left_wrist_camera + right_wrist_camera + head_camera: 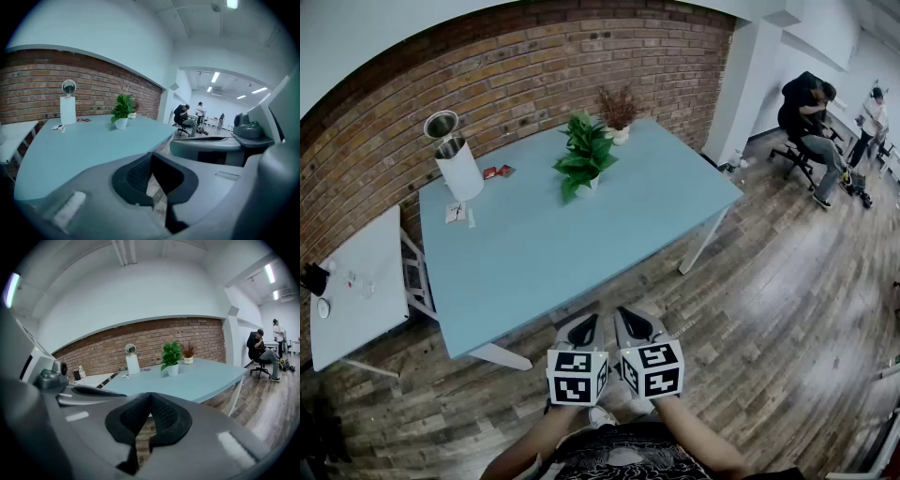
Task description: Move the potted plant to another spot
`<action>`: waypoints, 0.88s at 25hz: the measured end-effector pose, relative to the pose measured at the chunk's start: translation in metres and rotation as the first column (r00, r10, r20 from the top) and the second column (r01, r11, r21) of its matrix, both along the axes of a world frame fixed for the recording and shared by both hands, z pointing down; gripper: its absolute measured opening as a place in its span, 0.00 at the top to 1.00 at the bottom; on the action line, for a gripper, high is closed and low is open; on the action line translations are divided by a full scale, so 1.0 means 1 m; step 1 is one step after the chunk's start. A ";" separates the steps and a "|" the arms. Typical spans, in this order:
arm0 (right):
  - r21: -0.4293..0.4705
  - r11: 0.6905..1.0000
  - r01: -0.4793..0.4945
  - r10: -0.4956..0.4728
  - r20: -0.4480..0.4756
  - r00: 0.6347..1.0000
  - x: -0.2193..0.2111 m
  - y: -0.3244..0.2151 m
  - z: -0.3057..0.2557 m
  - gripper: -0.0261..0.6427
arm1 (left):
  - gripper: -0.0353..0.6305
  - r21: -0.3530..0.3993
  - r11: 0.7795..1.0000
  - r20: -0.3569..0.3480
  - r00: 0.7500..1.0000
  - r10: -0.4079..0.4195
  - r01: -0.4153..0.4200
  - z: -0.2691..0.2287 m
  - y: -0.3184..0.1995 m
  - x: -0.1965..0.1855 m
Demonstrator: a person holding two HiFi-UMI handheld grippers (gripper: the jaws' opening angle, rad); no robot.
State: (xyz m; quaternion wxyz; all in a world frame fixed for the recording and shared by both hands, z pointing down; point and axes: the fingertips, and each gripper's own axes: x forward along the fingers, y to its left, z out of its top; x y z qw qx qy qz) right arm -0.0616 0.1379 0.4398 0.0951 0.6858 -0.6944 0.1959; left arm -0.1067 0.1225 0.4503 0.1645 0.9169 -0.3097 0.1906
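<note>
The blue tabletop (544, 262) carries a plant (584, 155) far centre, a dried bouquet (619, 111) far right, and a white cylinder (457, 161), red bits (498, 172) and cards (457, 214) far left.

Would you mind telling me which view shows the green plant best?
The right gripper view: the plant stands side-on, leaves and white pot both clear. The left gripper view shows the plant smaller; the head view looks down, leaves hiding most of the pot.

The left hand-held gripper (583, 330) and right hand-held gripper (636, 325) sit side by side, jaws together.
</note>
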 end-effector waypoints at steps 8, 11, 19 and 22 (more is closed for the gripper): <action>0.010 1.000 -0.014 0.014 0.014 1.000 -0.013 -0.004 0.002 0.95 | 0.95 0.002 1.000 0.002 1.000 0.015 -0.015 0.002 -0.005 -0.011; 0.007 1.000 -0.012 0.012 0.019 1.000 -0.015 -0.008 0.004 0.95 | 0.95 0.000 1.000 0.003 1.000 0.015 -0.015 0.003 -0.009 -0.012; -0.003 1.000 0.002 -0.002 0.027 1.000 -0.011 -0.024 0.013 0.95 | 0.95 -0.006 1.000 0.002 1.000 0.003 -0.003 0.010 -0.027 -0.006; -0.005 1.000 0.008 -0.008 0.035 0.999 -0.006 -0.033 0.018 0.95 | 0.95 -0.007 1.000 0.006 1.000 0.002 -0.002 0.014 -0.035 0.001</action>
